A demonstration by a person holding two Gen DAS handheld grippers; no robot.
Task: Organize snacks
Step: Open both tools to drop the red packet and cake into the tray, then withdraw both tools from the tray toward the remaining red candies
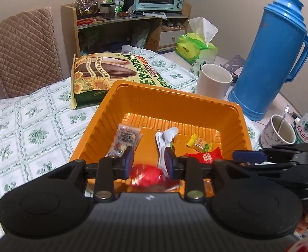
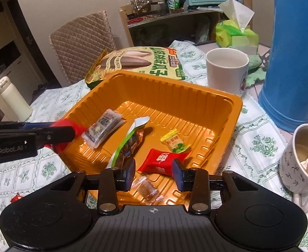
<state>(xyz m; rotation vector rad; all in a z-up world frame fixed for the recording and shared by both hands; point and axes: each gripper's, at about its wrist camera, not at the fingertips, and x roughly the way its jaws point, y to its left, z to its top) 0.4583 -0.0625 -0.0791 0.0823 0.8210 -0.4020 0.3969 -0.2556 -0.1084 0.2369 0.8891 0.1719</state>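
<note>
An orange plastic tray point(image 1: 170, 96) point(image 2: 175, 88) sits on the floral tablecloth. It holds a clear packet point(image 1: 125, 138) point(image 2: 103, 129), a long white-green packet point(image 1: 164, 145) point(image 2: 128, 145), a yellow candy point(image 1: 199, 143) point(image 2: 175, 142), a red packet point(image 1: 206, 157) point(image 2: 162, 160) and a small clear wrapper point(image 2: 148, 190). My left gripper point(image 1: 148, 163) holds a red wrapped snack point(image 1: 146, 175) point(image 2: 70, 127) over the tray's near-left rim. My right gripper point(image 2: 154, 172) is open and empty over the tray's near edge, above the red packet.
A sunflower seed bag point(image 1: 103, 73) lies behind the tray. A white mug point(image 1: 213, 82), a blue thermos point(image 1: 273, 50), a tissue pack point(image 1: 196, 48) and a cup with a spoon point(image 2: 305, 157) stand to the right. A small red snack point(image 2: 15, 198) lies on the cloth at left.
</note>
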